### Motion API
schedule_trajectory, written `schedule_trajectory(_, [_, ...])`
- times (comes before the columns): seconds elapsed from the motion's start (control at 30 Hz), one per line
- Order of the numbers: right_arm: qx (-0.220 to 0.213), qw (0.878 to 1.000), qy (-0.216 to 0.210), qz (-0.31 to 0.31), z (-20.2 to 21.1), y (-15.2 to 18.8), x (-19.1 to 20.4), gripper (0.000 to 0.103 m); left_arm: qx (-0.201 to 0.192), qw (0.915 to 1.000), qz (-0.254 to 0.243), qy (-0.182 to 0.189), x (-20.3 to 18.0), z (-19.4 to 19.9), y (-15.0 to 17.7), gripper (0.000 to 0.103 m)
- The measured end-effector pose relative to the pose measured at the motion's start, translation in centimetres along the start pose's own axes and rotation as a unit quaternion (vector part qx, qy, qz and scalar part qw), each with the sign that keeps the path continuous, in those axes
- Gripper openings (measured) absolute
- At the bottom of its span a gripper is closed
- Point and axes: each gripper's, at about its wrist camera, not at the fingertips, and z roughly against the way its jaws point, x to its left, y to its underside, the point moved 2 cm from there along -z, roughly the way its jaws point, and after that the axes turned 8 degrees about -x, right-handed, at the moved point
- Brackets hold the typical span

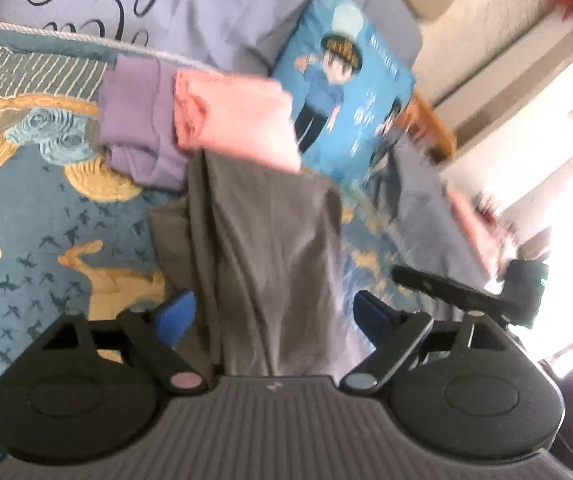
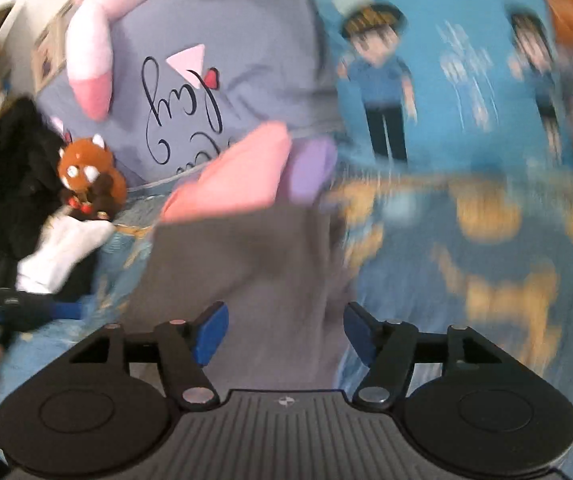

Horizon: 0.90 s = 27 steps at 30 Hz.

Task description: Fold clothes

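A grey garment [image 1: 262, 248] lies stretched out on the blue patterned bedspread [image 1: 38, 216]. It runs between the fingers of my left gripper [image 1: 274, 316], which is open around it. In the right wrist view the same grey garment [image 2: 254, 272] lies between the fingers of my right gripper [image 2: 284, 332], also open. Behind it sit a folded pink garment [image 1: 238, 120] and a folded purple garment [image 1: 134, 128]; both show in the right wrist view too, pink [image 2: 234, 176] and purple [image 2: 310, 172]. The right gripper body [image 1: 486, 292] shows at the right of the left wrist view.
A blue cushion with cartoon police figures [image 1: 346, 96] and a grey pillow with script lettering [image 1: 166, 8] stand behind the clothes. A red panda plush [image 2: 90, 176] and a pink-eared plush [image 2: 90, 60] sit at the left. The bedspread [image 2: 486, 260] spreads to the right. Both views are motion blurred.
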Motion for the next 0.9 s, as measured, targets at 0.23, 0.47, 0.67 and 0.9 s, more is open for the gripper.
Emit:
schedule_trajectory(0.23, [-0.015,0.976,0.009,-0.219,3.1,9.2,-2.3,0.063,0.021,0.991,0.131,-0.017,1.2,-2.1,6.8,0.09])
schedule_trajectory(0.47, [-0.049,0.933,-0.009,-0.356,1.8,12.6,-2.1,0.083,-0.017,0.9281,0.371,0.033,3.3,-4.3,14.3,0.093])
schedule_trajectory(0.67, [-0.098,0.906,-0.006,-0.411,1.1,12.5,-1.8,0.096,-0.085,0.8924,0.441,0.039,4.5,-5.5,17.0,0.093])
schedule_trajectory(0.9, [-0.111,0.893,0.016,-0.435,-0.4,12.2,-1.8,0.083,-0.157,0.8845,0.439,0.005,5.0,-5.8,17.0,0.074])
